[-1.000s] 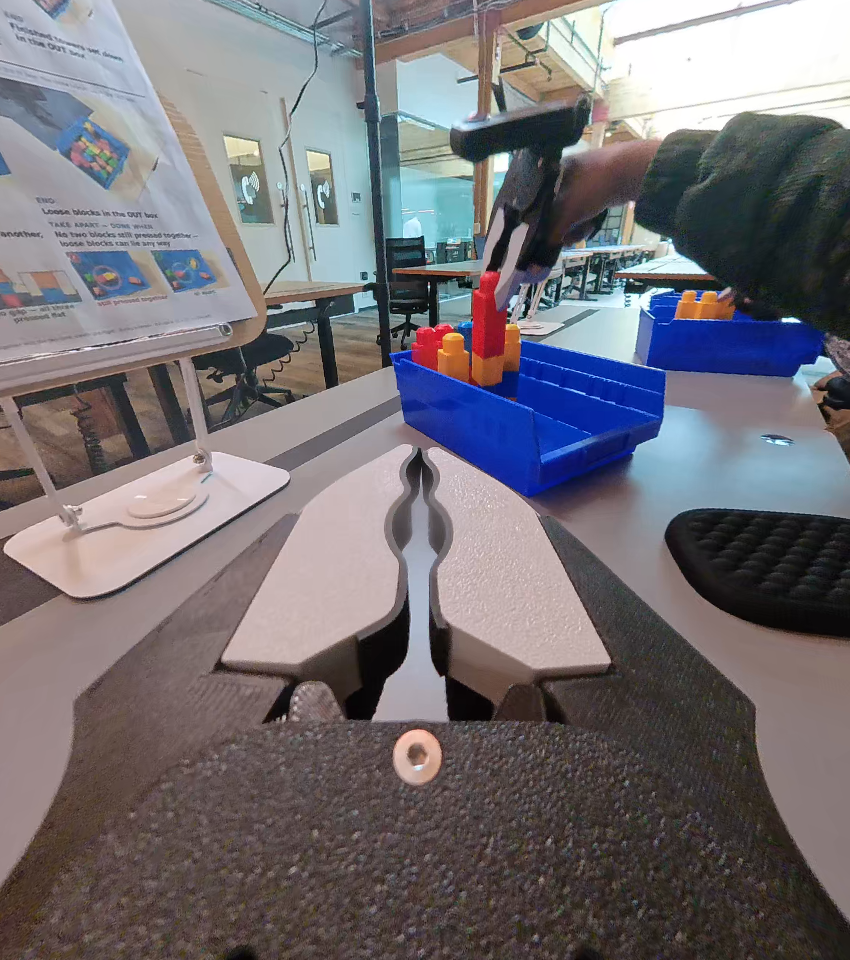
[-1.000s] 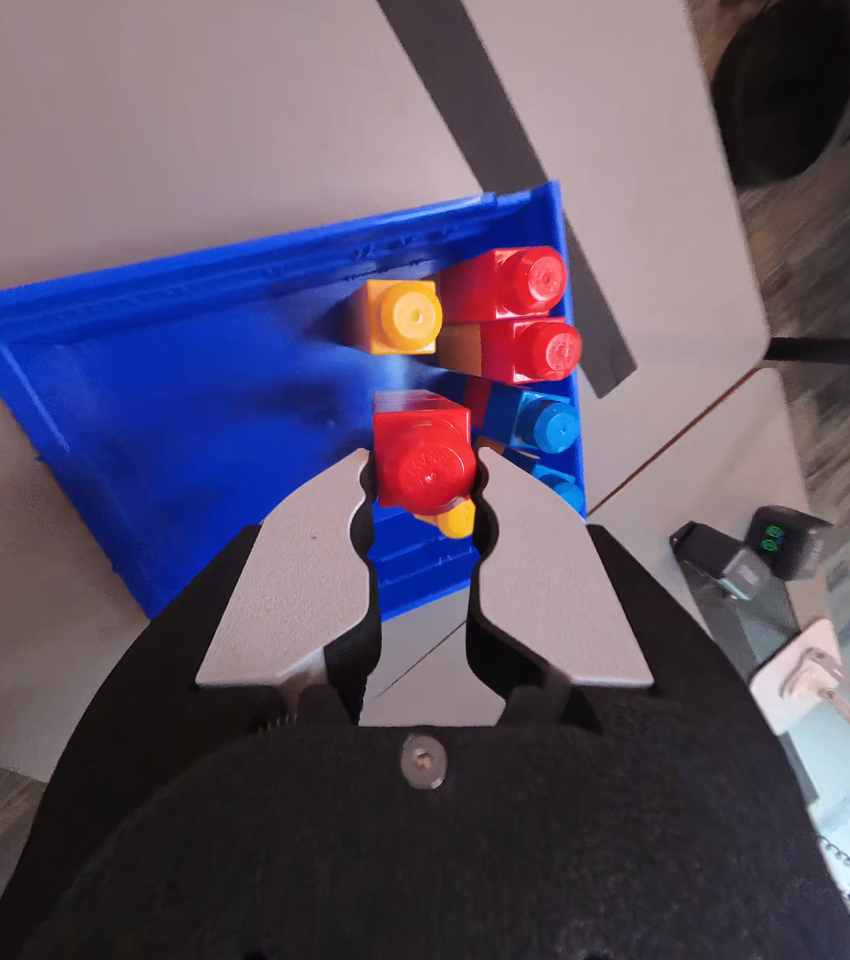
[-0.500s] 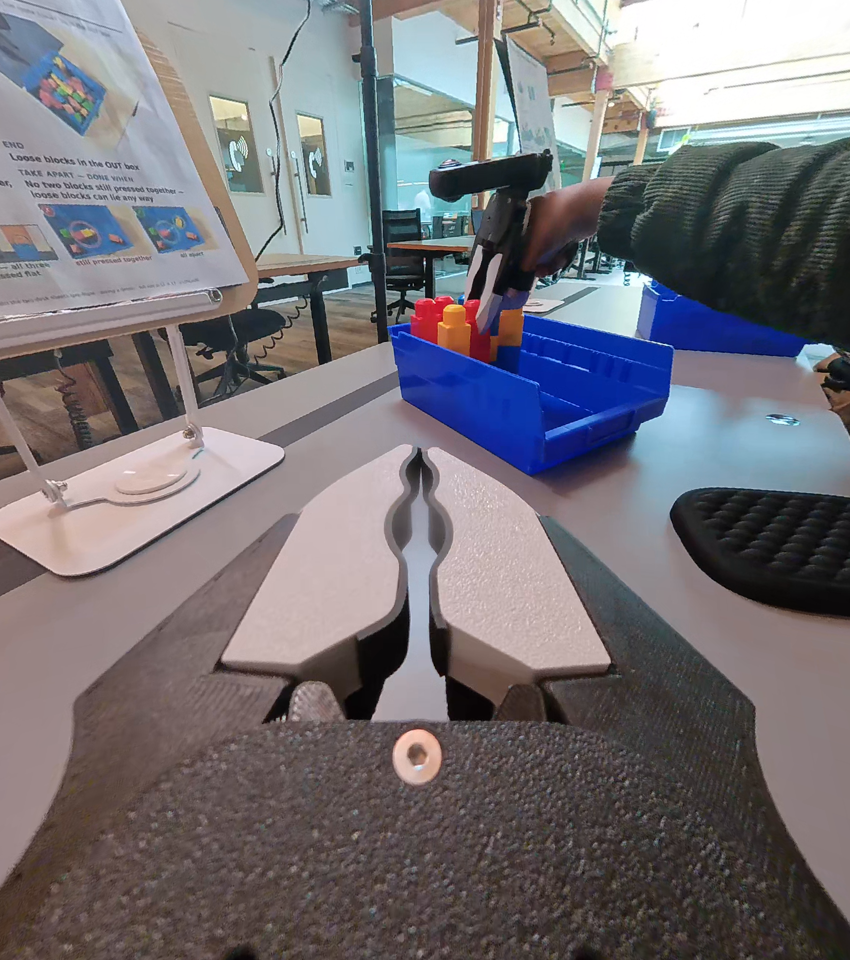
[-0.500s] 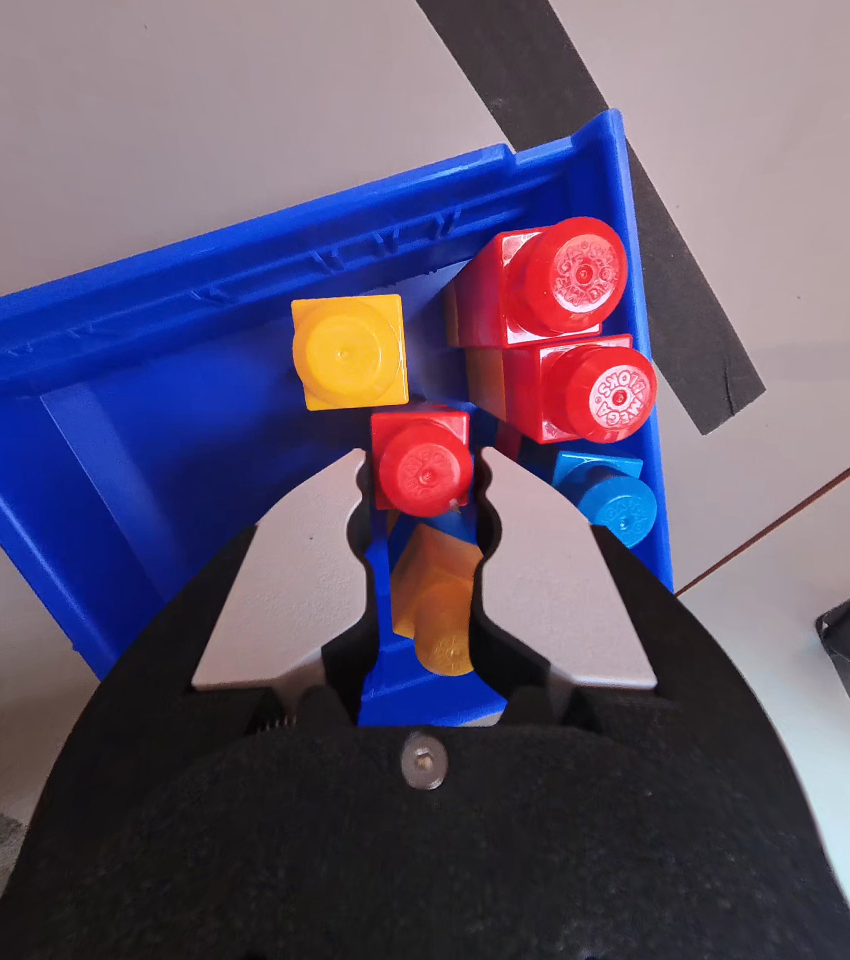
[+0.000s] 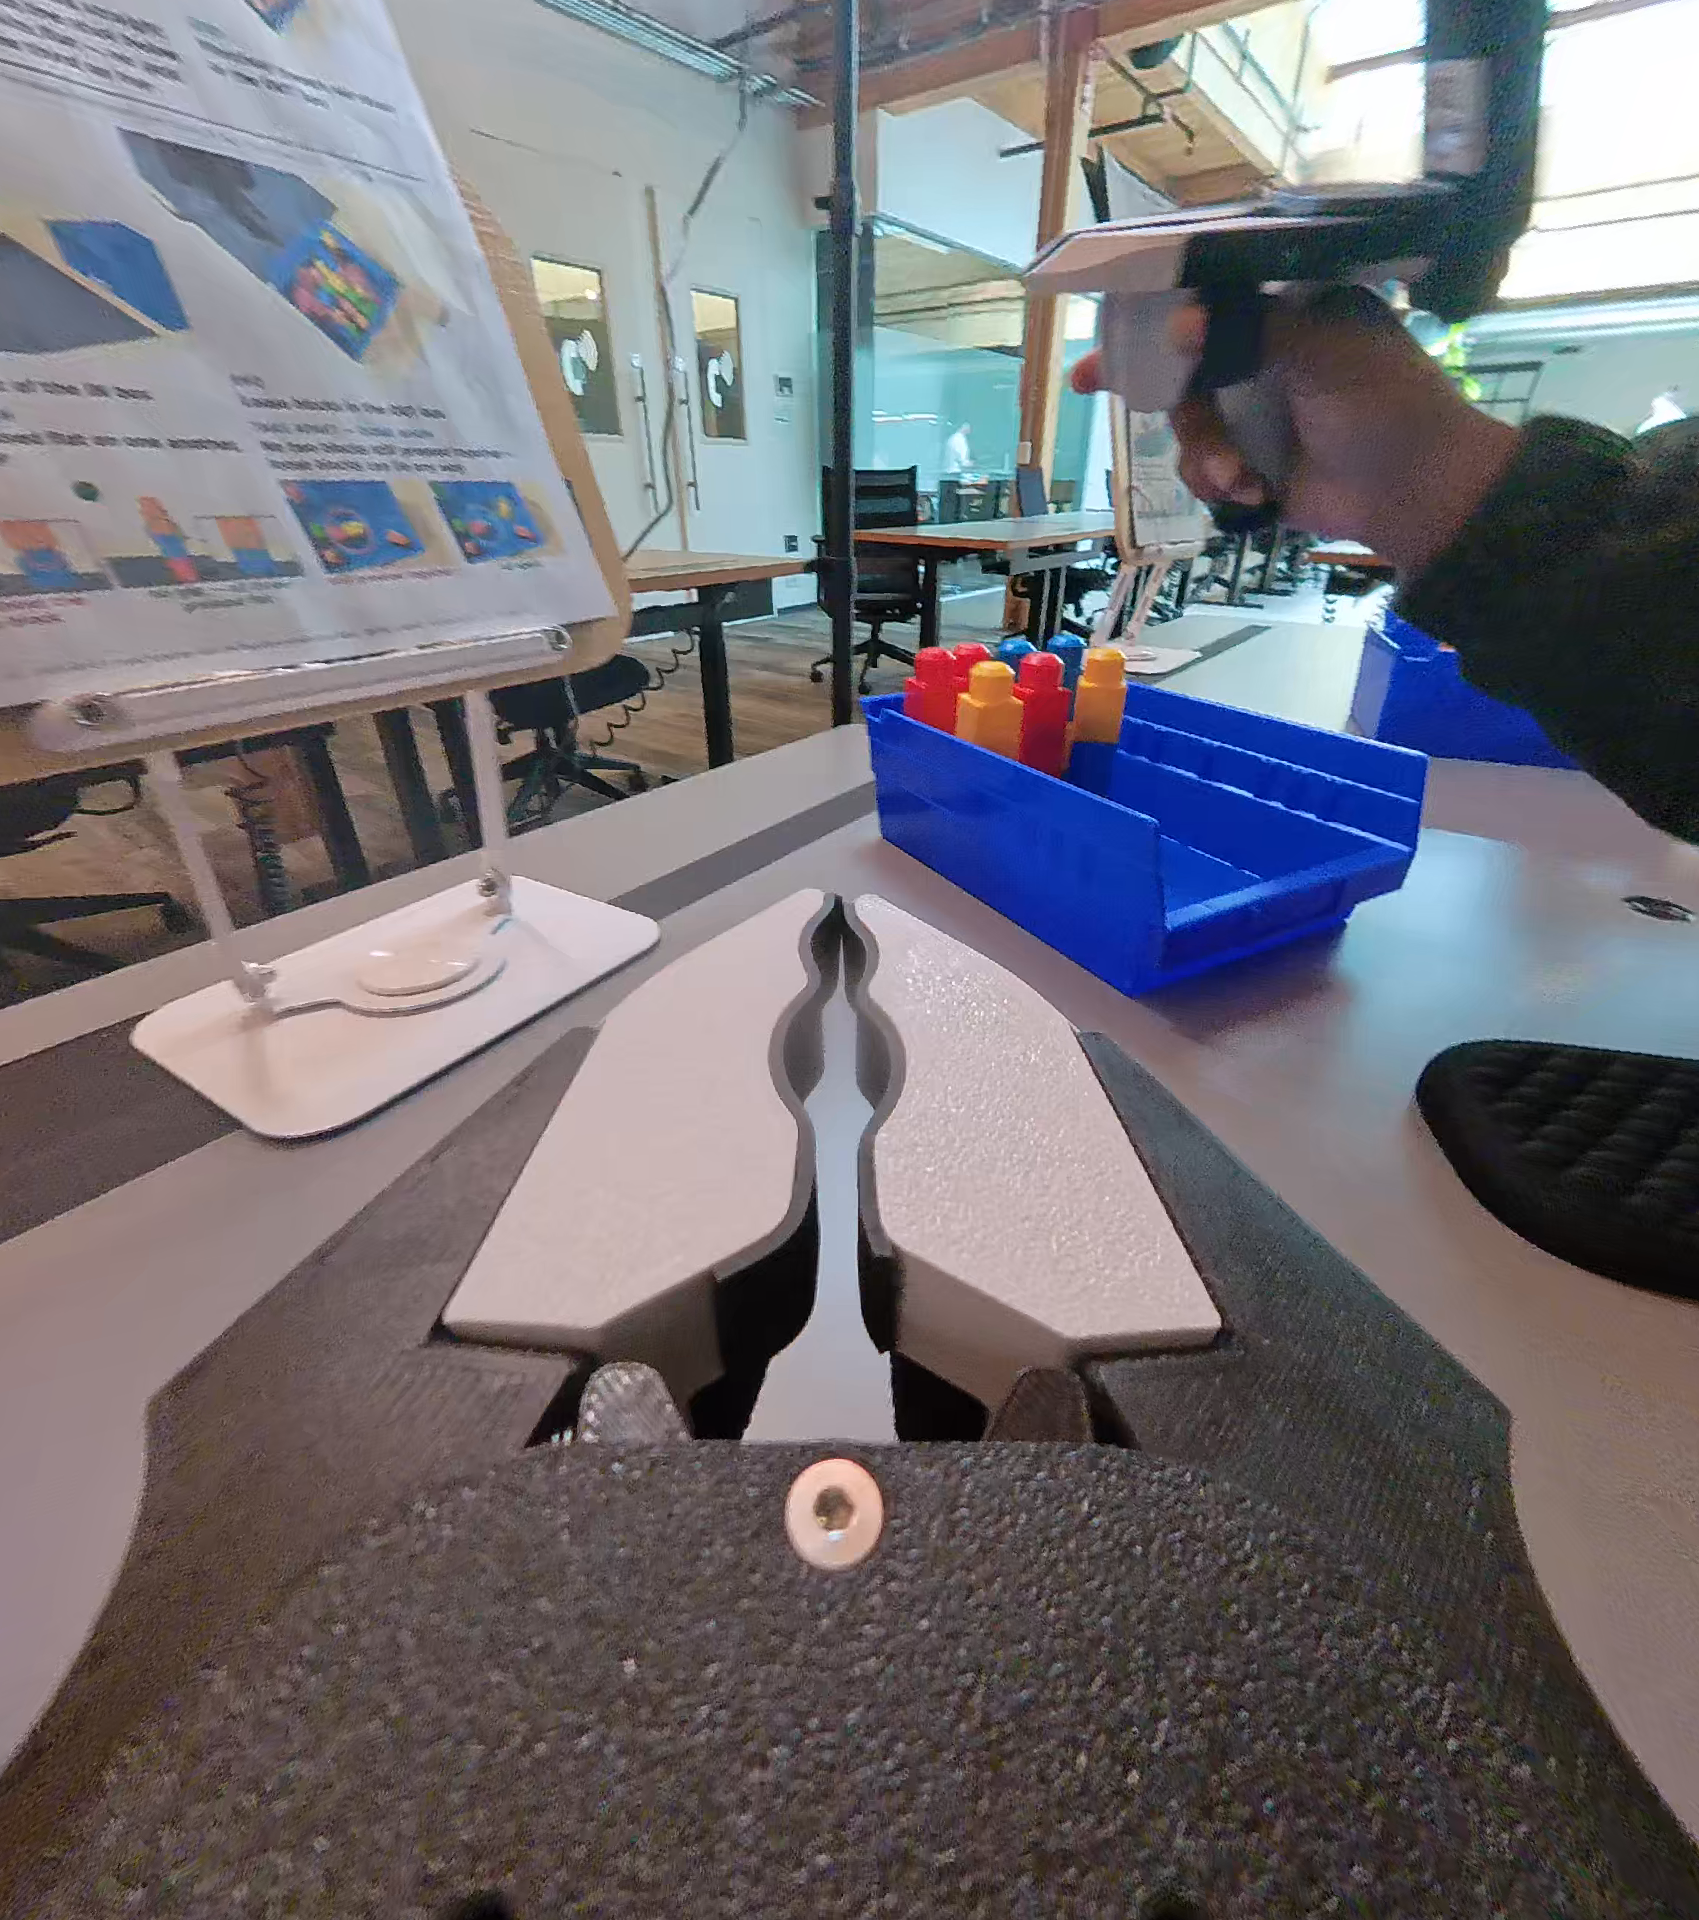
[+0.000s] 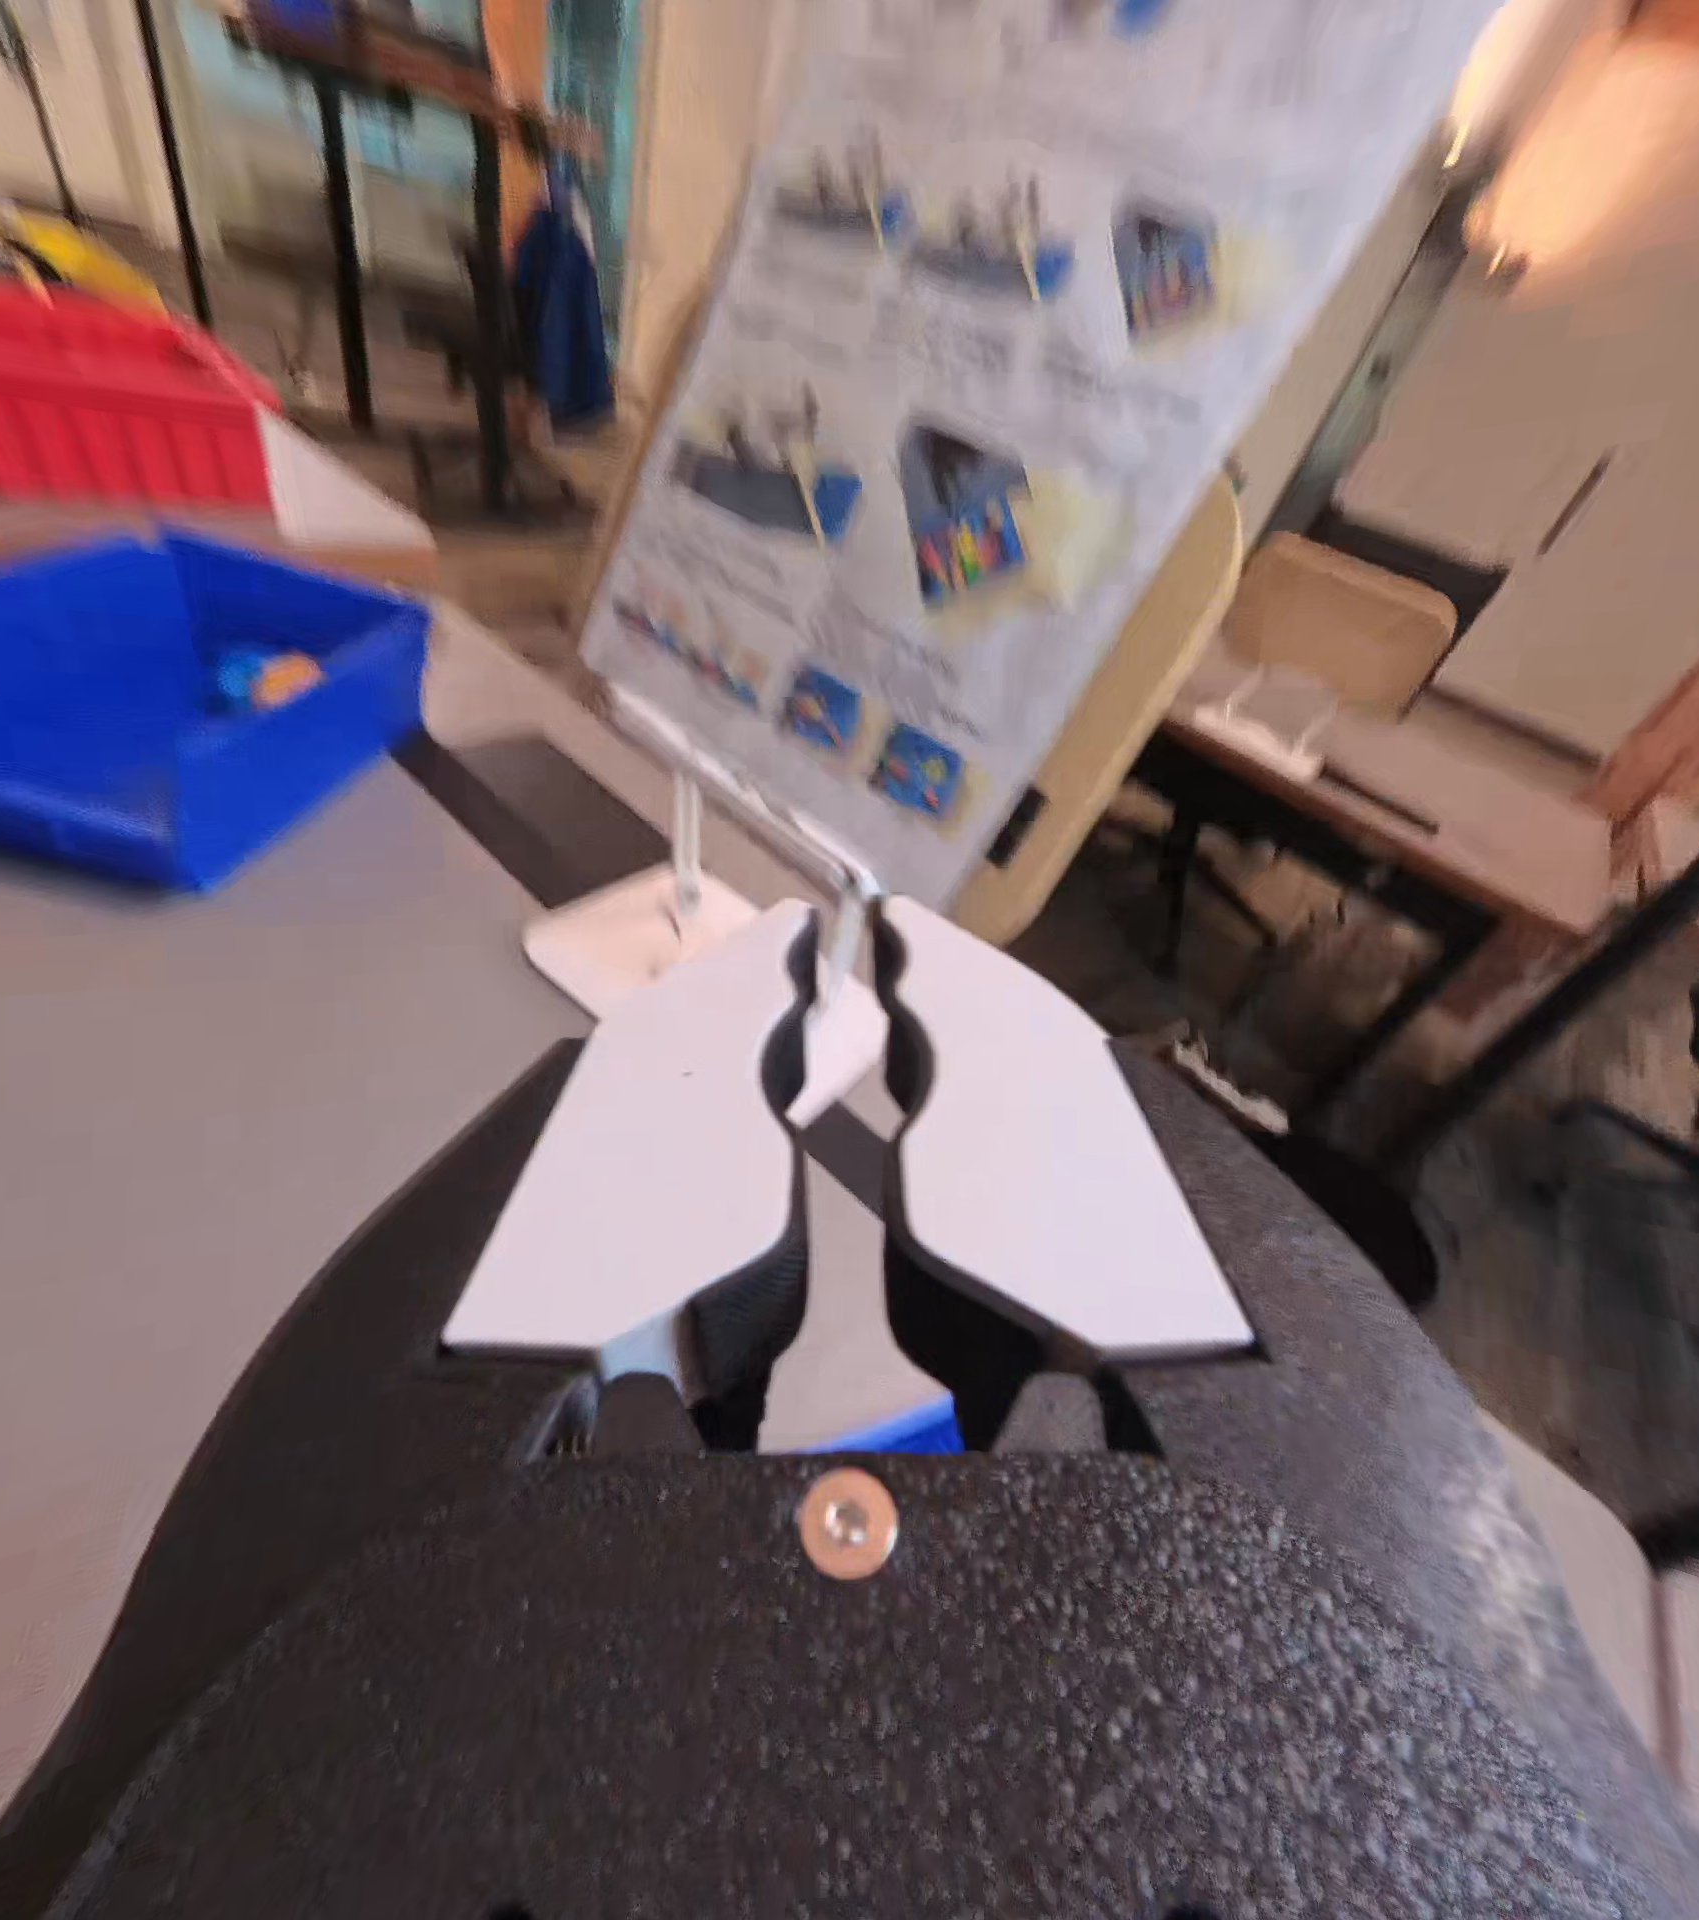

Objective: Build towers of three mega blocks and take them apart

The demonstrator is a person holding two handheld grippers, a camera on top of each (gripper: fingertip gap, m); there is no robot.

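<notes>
A blue bin (image 5: pixel 1084 862) stands on the grey table ahead of my left gripper (image 5: pixel 840 916), which is shut, empty and low over the table. Several upright block towers stand at the bin's far left end: red tops (image 5: pixel 938 686), an orange top (image 5: pixel 992 707), a red one (image 5: pixel 1040 712), an orange one (image 5: pixel 1099 694) and blue tops behind (image 5: pixel 1063 646). My right gripper (image 6: pixel 845 920) is empty, its jaws a narrow gap apart. It also shows in the left wrist view (image 5: pixel 1084 255), held high above the bin by a hand (image 5: pixel 1344 416).
An instruction sheet on a white stand (image 5: pixel 388 977) is at the left; the right wrist view faces it (image 6: pixel 928 468). A black mat (image 5: pixel 1634 1164) lies at the right. A second blue bin (image 6: pixel 149 717) holds loose blocks, with a red bin (image 6: pixel 45 416) behind it. My right fingertips sit around 30 cm from my left ones.
My right gripper let go of the red-topped tower inside the bin, rose well above it and swung round towards the instruction sheet. Its jaws have narrowed. My left gripper stayed shut.
</notes>
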